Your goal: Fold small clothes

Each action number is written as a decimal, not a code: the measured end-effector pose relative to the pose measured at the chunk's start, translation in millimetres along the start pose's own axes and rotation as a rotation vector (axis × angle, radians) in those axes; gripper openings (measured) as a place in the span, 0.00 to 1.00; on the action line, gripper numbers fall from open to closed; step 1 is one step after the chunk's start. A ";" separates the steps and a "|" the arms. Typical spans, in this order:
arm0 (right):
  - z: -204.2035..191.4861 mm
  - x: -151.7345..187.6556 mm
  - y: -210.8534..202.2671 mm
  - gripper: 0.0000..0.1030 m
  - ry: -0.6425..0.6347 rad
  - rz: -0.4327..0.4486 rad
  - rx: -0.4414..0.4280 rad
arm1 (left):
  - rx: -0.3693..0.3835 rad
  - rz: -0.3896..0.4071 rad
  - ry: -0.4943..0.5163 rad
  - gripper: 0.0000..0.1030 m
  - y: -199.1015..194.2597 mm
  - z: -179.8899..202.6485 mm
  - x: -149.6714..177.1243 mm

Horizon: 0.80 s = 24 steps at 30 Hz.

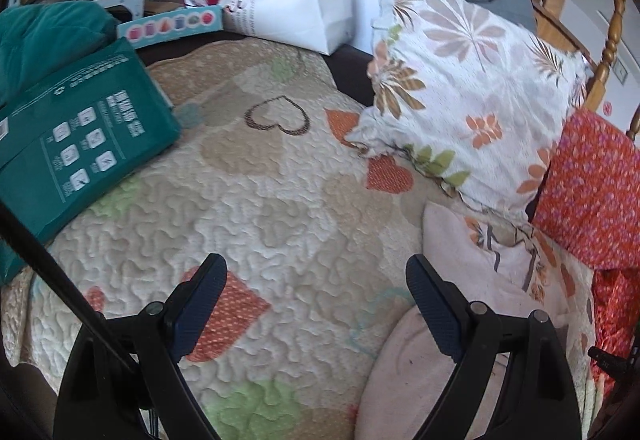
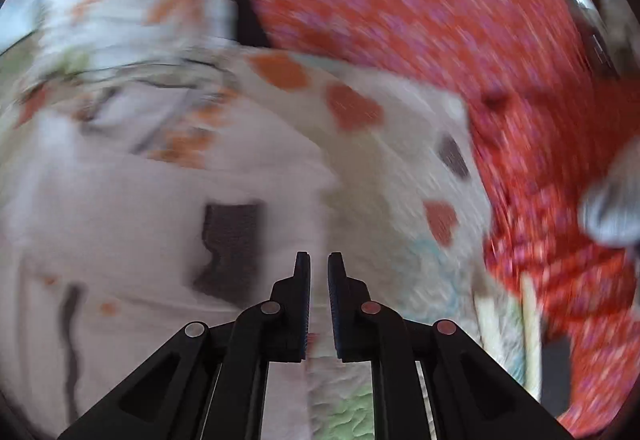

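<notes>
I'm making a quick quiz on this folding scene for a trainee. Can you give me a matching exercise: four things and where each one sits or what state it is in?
Things:
1. green package
2. floral pillow
3. left gripper
4. right gripper

Place or state:
A. jaws nearly closed, holding nothing
B. leaning at the quilt's far right
C. jaws wide apart
D. lying at the quilt's left edge

Pairs: 1-D, 2-B, 3-C, 4-A
</notes>
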State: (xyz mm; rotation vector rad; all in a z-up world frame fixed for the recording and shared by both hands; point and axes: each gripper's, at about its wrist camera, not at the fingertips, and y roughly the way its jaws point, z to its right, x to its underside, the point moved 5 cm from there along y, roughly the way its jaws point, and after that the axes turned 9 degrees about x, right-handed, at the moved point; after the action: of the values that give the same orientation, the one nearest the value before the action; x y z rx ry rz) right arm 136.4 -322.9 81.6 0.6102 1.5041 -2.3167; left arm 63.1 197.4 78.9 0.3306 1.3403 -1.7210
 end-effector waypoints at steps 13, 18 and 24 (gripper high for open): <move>-78.2 1.0 1.5 0.59 -0.147 0.122 -0.187 | 0.021 -0.151 0.188 0.88 49.3 64.0 25.9; -101.9 6.6 28.6 0.50 -0.269 0.123 -0.064 | 0.003 -0.185 0.214 0.88 59.5 64.4 32.0; 34.7 2.4 85.8 0.50 0.179 -0.021 0.222 | -0.002 -0.215 0.171 0.88 63.1 49.5 35.2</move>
State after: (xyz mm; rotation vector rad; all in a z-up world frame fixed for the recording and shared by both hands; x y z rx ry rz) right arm 168.9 -389.0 25.6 0.8846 1.3399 -2.5235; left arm 107.2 136.7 33.7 0.3492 1.5479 -1.9029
